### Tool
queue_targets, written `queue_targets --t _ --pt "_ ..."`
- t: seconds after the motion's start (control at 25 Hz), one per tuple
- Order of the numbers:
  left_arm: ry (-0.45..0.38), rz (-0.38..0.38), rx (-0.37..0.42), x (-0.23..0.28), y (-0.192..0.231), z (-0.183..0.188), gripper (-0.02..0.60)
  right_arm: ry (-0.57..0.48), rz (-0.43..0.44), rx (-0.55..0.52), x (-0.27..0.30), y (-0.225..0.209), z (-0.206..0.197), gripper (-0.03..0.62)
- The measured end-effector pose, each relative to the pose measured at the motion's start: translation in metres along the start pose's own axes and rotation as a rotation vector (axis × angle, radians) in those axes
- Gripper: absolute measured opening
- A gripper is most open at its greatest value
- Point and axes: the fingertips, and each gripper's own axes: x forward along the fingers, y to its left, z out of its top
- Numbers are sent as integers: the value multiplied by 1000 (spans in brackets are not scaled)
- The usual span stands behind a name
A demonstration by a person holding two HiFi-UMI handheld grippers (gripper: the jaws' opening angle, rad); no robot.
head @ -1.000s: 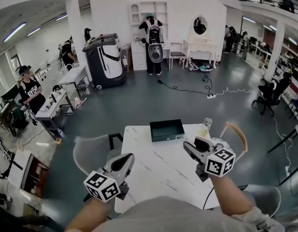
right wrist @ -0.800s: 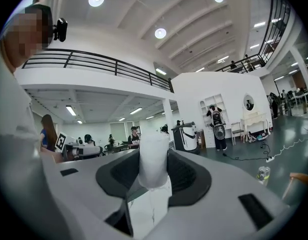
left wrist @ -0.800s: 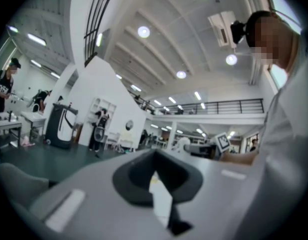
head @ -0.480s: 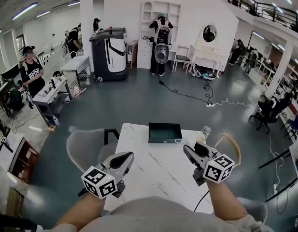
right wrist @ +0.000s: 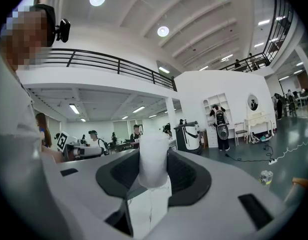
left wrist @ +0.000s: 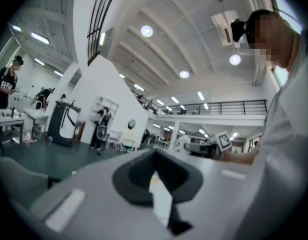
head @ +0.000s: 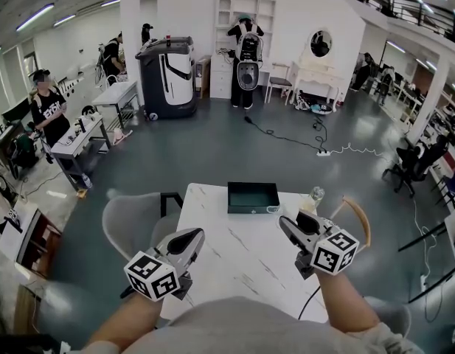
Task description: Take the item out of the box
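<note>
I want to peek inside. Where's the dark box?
In the head view, the dark box sits at the white table's far edge, just left of the clear bottle.

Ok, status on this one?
Left gripper shut, empty. Right gripper shut on white item, above table. Box looks empty. Bottle stands beside it, apart.

The box (head: 253, 208) sits on the table (head: 242, 253), at the far edge. A bottle (head: 313, 198) stands right of the box. One chair (head: 131, 227) is left of the box, a second chair (head: 360, 218) right of it.
</note>
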Motion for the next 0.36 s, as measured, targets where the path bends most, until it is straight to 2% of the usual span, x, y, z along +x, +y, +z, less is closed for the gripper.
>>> queue_targets --t 0.36 --pt "-1 -2 -5 4 7 4 0 4 -1 1 8 -1 1 164"
